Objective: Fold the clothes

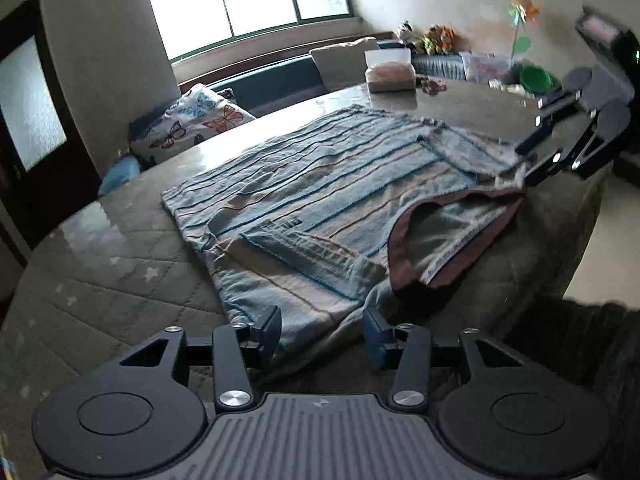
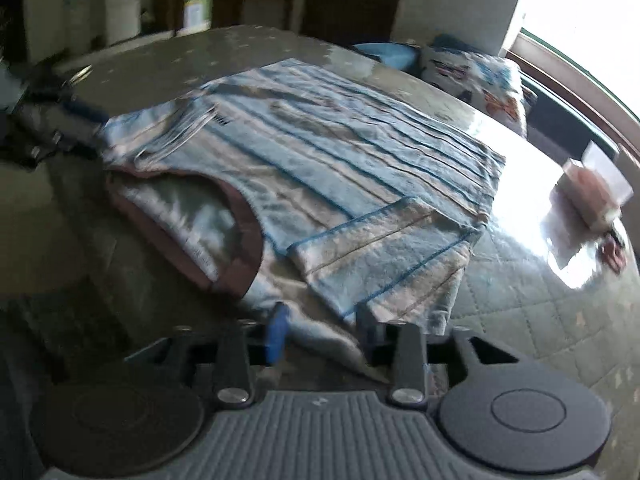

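Quilted table (image 1: pixel 100 280) bears striped shirt (image 1: pixel 300 184); both tools (image 1: pixel 322 336) (image 2: pixel 322 334) gape, straddling its shoulders.

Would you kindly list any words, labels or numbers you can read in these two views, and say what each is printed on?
None can be read.
Neck tape inside the striped shirt's collar: printed text, too small and blurred.
Dark woven mark on the shirt's chest: bars only, no legible letters.
Paper on the background shelf: blurred.

Both the left gripper (image 1: pixel 322 334) and right gripper (image 2: pixel 322 334) have fingers spread apart, held low.
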Demonstrator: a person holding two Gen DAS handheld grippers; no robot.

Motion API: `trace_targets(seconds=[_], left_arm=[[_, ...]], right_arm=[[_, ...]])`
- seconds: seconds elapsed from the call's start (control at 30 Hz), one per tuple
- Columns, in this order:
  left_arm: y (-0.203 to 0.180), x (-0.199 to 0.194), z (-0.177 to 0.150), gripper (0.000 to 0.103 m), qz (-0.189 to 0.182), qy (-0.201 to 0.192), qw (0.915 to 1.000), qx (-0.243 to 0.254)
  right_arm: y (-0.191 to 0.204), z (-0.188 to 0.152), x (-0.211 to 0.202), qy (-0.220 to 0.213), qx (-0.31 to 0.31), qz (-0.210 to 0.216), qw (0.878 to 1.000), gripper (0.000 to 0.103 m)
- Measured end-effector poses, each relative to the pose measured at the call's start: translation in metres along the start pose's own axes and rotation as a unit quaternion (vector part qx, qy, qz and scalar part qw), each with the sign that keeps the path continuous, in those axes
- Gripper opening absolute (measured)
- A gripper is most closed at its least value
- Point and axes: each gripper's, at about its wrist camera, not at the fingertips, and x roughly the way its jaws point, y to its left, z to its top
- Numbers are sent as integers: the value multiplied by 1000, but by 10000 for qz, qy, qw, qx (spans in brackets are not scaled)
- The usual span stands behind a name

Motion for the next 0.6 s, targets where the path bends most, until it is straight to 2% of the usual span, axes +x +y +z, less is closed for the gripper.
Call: trace_targets(seconds=[0.1,0.17,0.33,0.53,0.6], left_arm=[[-3,3,-1,51,49,30,9998,208],[-5,6,-3,51,40,58,9993,361],[-6,16,-5,51,-32,200,9972,716],[1,20,-3,52,-274,225,9947,965],[4,22,-1,50,-361,274,9938,1012]], right_arm=[[5,-3,-3,37,-337,6,9994,52],[6,-6,-3,65,-491,14,9988,52],[-8,-9,2,87,-378,168,9991,54],[-23,-5,8,153,-318,267,9990,52],[-28,-3,11,177,-274,301,9990,45]])
